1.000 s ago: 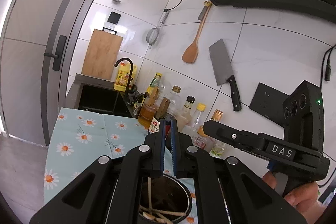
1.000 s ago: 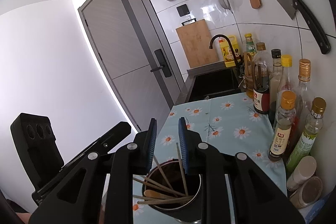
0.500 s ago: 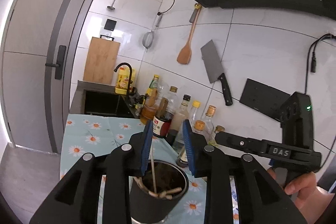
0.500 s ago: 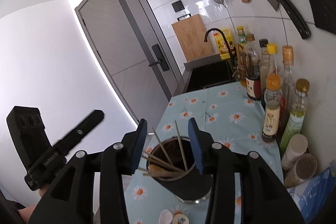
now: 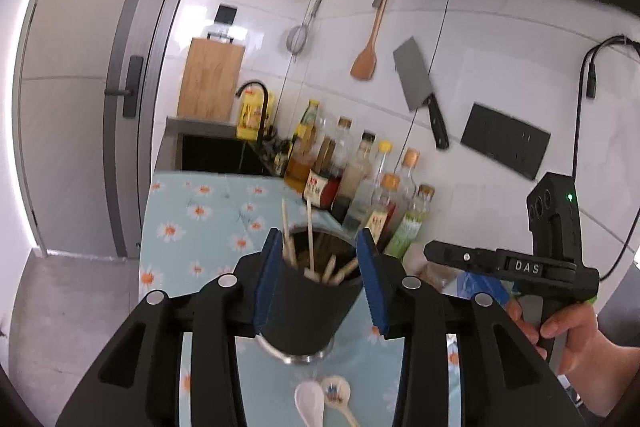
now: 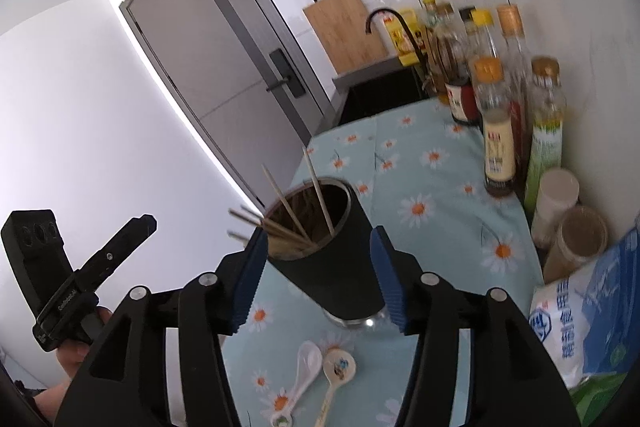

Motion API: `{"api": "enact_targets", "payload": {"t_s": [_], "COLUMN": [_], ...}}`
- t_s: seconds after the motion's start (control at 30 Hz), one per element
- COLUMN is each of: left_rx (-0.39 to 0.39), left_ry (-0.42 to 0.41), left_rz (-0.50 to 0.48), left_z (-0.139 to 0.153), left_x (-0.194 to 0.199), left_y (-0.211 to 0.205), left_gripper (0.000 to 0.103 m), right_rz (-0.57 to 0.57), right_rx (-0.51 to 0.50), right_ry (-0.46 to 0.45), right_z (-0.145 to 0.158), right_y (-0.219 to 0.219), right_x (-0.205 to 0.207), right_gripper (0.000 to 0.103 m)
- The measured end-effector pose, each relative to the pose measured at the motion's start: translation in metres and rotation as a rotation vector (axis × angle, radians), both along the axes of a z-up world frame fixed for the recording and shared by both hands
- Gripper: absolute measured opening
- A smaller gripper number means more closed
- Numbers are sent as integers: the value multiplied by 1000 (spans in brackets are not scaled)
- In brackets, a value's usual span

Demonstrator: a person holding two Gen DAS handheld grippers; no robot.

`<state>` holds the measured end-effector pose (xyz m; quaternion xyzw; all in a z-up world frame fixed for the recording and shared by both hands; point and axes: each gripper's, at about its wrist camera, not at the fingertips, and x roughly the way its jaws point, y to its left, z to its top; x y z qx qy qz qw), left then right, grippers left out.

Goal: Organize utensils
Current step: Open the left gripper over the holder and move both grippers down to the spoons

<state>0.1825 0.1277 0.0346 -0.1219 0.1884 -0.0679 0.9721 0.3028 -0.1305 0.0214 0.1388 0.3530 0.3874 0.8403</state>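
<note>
Now both grippers, left (image 5: 318, 269) and right (image 6: 322, 273), hang wide open and empty above the black cup (image 6: 326, 247) of chopsticks (image 6: 286, 209) on the tabletop (image 6: 432, 187), probably lining up the two spoons (image 6: 320, 375) beside it.

Our right tongs (image 6: 320, 269) spread wide, straddling black utensil cup (image 6: 336, 251) on bench (image 6: 432, 195); chopsticks (image 6: 296, 211) inside; two spoons (image 6: 320, 375) nearer us, contact with cup unclear.

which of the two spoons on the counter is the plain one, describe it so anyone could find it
Start at the dark utensil cup holding chopsticks on the daisy-print cloth. Just in front of its base lie two spoons side by side. The plain white spoon is the left one; its neighbour, the patterned spoon, has a coloured picture in its bowl.
</note>
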Motion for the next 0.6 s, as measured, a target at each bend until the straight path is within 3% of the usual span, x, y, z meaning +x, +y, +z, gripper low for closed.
{"api": "enact_targets", "payload": {"t_s": [0.6], "left_rx": [-50], "left_ry": [268], "left_rz": [11], "left_z": [-91], "left_x": [-42], "left_y": [4], "left_gripper": [37], "right_rz": [124], "right_rx": [-157], "right_ry": [198], "right_z": [-93], "right_y": [12], "right_x": [-3], "right_gripper": [58]}}
